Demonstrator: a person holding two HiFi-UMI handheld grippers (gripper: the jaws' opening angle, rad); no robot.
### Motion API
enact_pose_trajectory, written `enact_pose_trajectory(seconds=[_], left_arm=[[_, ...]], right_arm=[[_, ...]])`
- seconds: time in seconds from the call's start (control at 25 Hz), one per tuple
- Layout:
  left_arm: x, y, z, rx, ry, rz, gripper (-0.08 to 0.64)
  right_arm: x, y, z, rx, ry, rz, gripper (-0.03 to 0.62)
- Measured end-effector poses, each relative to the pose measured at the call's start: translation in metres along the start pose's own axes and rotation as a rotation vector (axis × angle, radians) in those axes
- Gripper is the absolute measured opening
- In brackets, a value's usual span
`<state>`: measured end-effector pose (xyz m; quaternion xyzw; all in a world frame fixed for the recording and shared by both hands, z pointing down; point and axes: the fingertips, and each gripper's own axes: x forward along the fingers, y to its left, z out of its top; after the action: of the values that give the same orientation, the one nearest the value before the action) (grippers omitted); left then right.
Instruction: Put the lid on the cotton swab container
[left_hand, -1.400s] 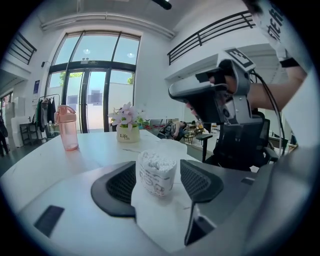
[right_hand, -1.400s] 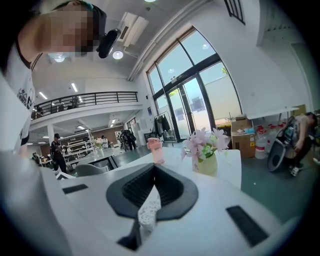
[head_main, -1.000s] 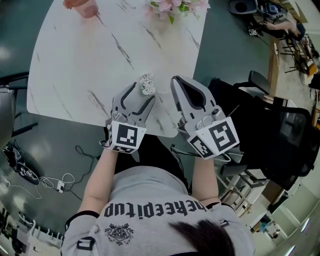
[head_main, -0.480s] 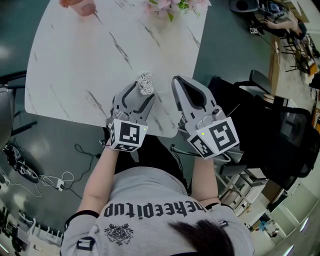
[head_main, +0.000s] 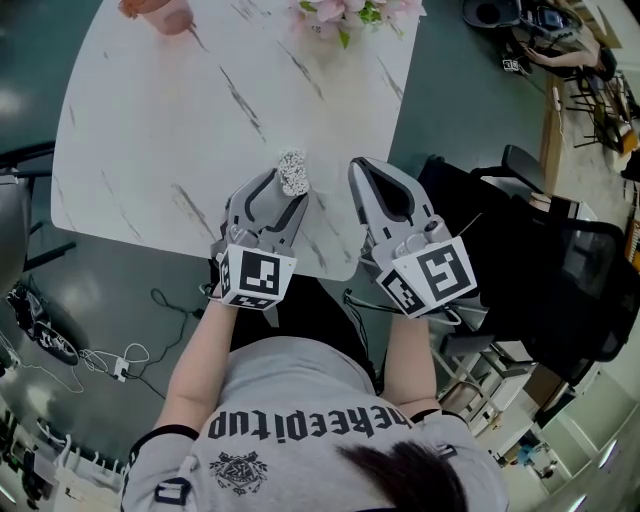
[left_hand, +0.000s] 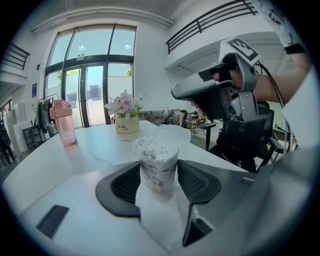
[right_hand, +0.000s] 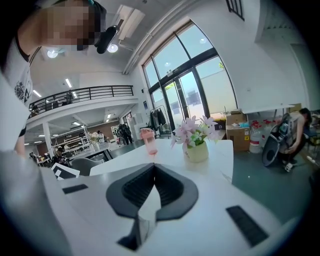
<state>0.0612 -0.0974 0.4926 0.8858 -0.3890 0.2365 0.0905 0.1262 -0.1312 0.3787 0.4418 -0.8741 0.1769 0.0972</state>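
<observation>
Left gripper (left_hand: 159, 180) jaws are closing onto cotton swab container (left_hand: 156, 155), pads touching | right gripper (right_hand: 154, 172) is hovering, jaws together.

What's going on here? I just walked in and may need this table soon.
A person holds a gripper in each hand at the near edge of a white marble table. The left gripper has just been closing its jaws on the cotton swab container, which stands upright, and its pads now look to be against the container's sides. The right gripper hovers beside it with its jaws together. The container is uncovered, swabs showing.
</observation>
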Motion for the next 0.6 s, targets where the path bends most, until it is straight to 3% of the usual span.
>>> enact_pose_trajectory(seconds=[0.6], left_arm=[[-0.001, 0.002, 0.001, 0.007, 0.009, -0.002, 0.241]], right_arm=[[0.012, -0.019, -0.046, 0.026, 0.091, -0.006, 0.012]])
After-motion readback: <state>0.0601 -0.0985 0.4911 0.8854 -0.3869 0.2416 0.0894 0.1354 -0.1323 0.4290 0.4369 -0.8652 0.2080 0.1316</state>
